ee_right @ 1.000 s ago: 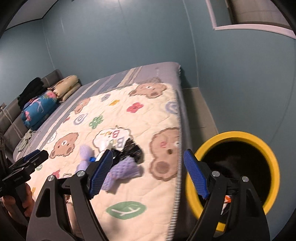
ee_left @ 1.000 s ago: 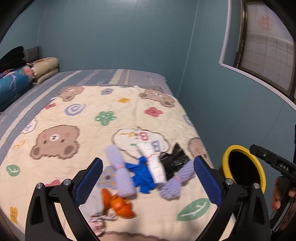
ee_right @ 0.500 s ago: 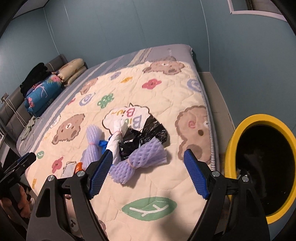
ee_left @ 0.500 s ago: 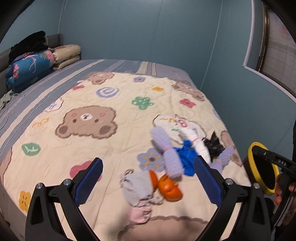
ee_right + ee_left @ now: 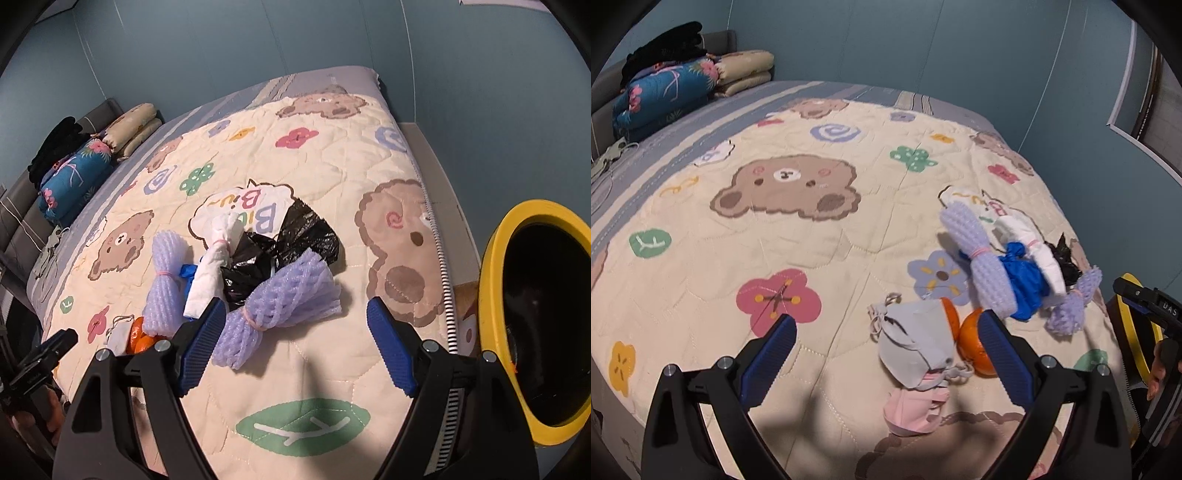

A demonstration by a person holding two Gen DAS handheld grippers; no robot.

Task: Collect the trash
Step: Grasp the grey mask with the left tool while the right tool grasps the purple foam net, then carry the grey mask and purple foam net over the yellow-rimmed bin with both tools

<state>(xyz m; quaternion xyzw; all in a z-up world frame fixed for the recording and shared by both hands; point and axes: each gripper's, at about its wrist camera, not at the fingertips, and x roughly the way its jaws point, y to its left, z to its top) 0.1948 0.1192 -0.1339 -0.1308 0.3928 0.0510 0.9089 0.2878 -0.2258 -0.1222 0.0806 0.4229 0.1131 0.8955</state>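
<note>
While both tools stand open and empty above the bed [image 5: 399, 155], the approach step is in hand. Right tool [image 5: 295, 332] faces the purple foam net [image 5: 288, 295]; left tool [image 5: 886, 350] frames what appears to be a grey mask [image 5: 916, 343]. Next: lower, close, carry to the yellow-rimmed bin [image 5: 491, 295].

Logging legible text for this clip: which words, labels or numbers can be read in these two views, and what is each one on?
"Biu Biu": coloured letters in the white cloud patch printed on the quilt, seen upside down from the right wrist and partly covered by the trash.
"DAS": small white letters on the black body of the right gripper, seen from the left wrist; anything beyond them is cut off.
No other readable text.
</note>
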